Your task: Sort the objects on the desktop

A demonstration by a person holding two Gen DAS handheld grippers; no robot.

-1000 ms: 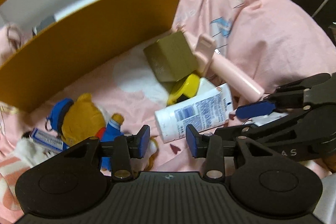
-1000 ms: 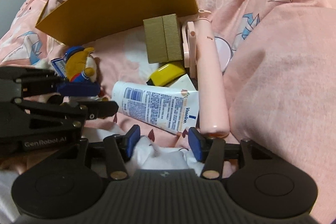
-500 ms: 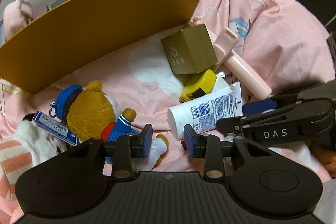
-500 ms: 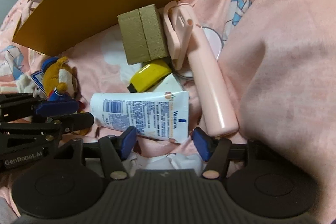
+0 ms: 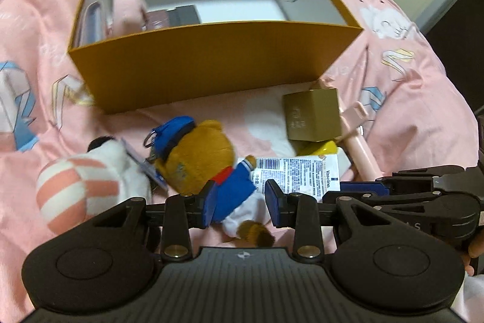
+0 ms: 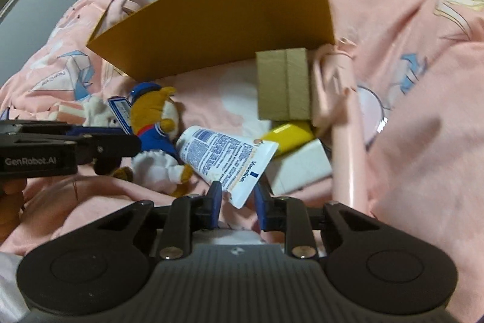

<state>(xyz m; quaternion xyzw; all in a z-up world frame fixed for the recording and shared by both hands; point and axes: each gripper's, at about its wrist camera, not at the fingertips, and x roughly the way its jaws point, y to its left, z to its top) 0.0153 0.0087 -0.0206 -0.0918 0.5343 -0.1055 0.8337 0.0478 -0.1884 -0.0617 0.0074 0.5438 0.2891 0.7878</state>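
Nearest me, right gripper (image 6: 236, 203): fingers have just been closing and now pinch the crimped flat end of the Vaseline tube (image 6: 225, 161), which lies on the bed (image 6: 408, 80) with its cap end pointing away toward the plush bear (image 6: 154, 123). A second ago those fingers stood wider, the tube clear of them. Grasp step on the tube, I judge.

Left gripper (image 5: 237, 206): fingers apart, straddling the bear's blue jacket and white legs, not visibly pressing. Since the earlier frame this view has swung left, so the bear now sits between the fingers instead of off to one side.

Further out: gold cardboard box (image 6: 284, 85), yellow item (image 6: 289, 136) beneath it, long pink handle (image 6: 348, 141) alongside.

Farthest: orange storage box (image 5: 211, 56), open top, a few items already against its left wall; the interior now shows.

Next move, as I read it: lift the tube clear and carry it over the near wall. A pinch at the thin crimp may let the tube droop or swing.
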